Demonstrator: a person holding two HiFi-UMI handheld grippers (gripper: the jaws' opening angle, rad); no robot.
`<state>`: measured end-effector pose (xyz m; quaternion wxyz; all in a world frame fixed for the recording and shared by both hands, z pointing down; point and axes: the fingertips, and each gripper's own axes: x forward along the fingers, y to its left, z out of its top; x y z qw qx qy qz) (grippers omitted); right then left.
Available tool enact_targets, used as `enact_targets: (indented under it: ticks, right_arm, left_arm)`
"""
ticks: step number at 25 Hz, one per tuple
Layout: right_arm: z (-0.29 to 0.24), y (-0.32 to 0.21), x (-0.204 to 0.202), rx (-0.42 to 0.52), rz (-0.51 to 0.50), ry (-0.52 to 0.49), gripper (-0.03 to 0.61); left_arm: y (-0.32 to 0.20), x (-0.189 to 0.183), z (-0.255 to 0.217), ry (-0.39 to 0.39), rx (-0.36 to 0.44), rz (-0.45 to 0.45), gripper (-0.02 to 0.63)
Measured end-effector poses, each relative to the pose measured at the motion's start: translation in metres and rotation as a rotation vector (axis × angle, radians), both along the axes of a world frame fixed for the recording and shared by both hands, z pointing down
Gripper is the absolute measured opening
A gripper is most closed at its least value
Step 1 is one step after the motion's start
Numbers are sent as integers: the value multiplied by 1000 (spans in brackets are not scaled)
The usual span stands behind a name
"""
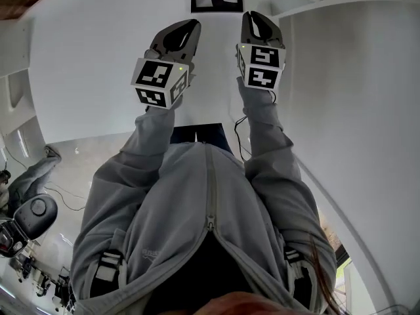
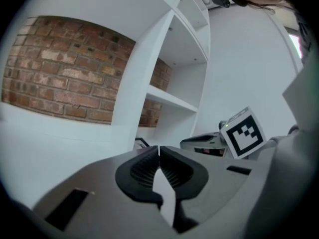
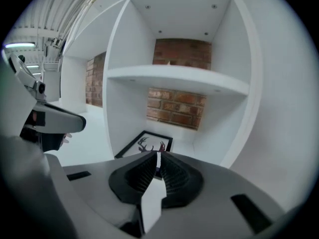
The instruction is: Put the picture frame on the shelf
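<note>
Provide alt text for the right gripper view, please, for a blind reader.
A black picture frame showing antlers lies flat in the lower compartment of a white shelf unit, backed by brick. In front, the right gripper is shut and empty; the left gripper shows at the left edge.

- The picture frame (image 3: 145, 144) was black, its white sheet bearing a dark antlered silhouette.
- The shelf (image 3: 177, 78) was white, the brick wall (image 2: 65, 73) red-brown.
- The left claw (image 2: 159, 151) and right claw (image 3: 158, 156) were grey with black ribbed pads.
- A marker cube (image 1: 159, 81) showed black-and-white squares.
</note>
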<state>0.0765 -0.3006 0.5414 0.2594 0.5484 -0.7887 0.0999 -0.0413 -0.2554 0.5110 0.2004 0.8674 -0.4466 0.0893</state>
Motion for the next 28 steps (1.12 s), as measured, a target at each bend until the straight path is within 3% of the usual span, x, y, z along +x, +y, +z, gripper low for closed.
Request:
enact_targets:
  ticks: [7, 16, 22, 28]
  right_arm:
    - [-102, 23, 22, 140, 105, -88, 29]
    - [-216, 72, 16, 357, 84, -123, 28]
    - [-255, 109, 10, 446, 49, -117, 28]
    - [-270, 138, 5, 460, 37, -146, 28]
  left_arm:
    - [10, 8, -64, -40, 79, -13, 8]
    - [33, 10, -159, -47, 233, -51, 8]
    - [57, 6, -204, -63, 335, -80, 8]
    - [81, -1, -223, -66, 360, -84, 8]
